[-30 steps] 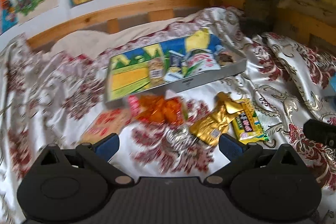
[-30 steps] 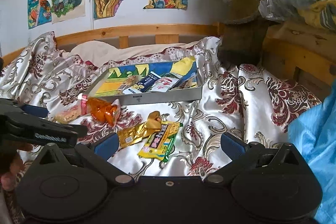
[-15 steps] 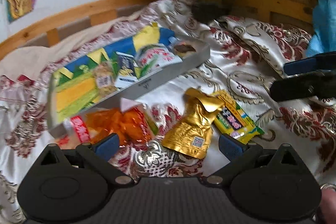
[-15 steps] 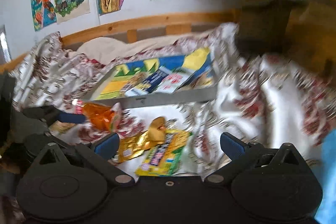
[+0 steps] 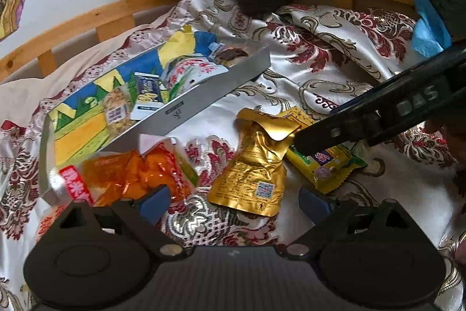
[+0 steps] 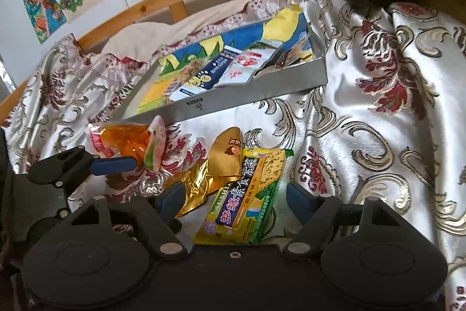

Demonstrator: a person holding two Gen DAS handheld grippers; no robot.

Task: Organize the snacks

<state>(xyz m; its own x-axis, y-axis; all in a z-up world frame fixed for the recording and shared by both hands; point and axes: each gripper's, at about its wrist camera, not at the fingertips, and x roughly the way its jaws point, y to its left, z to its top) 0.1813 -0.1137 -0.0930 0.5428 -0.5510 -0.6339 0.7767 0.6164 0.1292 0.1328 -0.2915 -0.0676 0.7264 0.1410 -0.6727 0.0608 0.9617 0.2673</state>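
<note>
Right wrist view had our right gripper (image 6: pixel 234 201) straddling the green biscuit pack (image 6: pixel 244 194) at 6 o'clock below the tray (image 6: pixel 233 98), jaws closing but not yet pinching, and we figured the light, crinkly, crushable wrapper wanted a gentle mid-edge grip.

Gold pouch (image 5: pixel 253 165), orange packet (image 5: pixel 128 177), yellow-green wrapper (image 6: pixel 247 197), grey tray (image 6: pixel 233 98), white bedspread (image 6: pixel 378 136) with maroon floral pattern.
</note>
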